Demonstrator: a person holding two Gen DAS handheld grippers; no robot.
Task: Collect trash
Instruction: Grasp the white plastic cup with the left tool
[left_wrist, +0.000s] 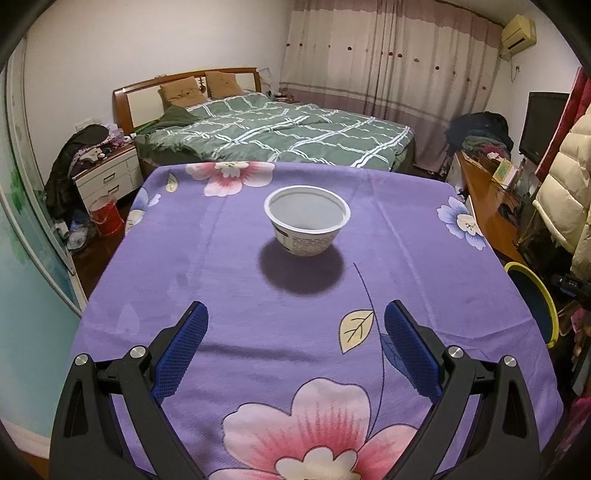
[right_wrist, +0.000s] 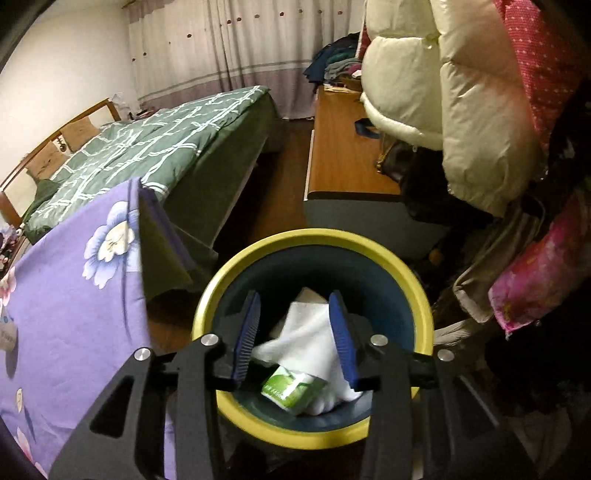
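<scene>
A white paper cup (left_wrist: 307, 221) stands upright on the table's purple flowered cloth (left_wrist: 207, 258), with nothing visible inside it. My left gripper (left_wrist: 295, 306) hovers open a short way in front of the cup, nothing between its blue pads. My right gripper (right_wrist: 294, 295) hangs over a dark bin with a yellow rim (right_wrist: 314, 238), its jaws apart. A crumpled white tissue (right_wrist: 306, 332) lies loose between and below the pads, inside the bin, on top of a green and white packet (right_wrist: 291, 387). In the left wrist view the bin (left_wrist: 550, 314) stands beside the table's right edge.
A bed with a green checked cover (left_wrist: 280, 129) lies beyond the table. A wooden desk (right_wrist: 343, 147) runs along the right, with a cream puffy jacket (right_wrist: 443, 92) and other clothes hanging over the bin's right side. A red bucket (left_wrist: 107, 218) and a nightstand (left_wrist: 107, 177) are at left.
</scene>
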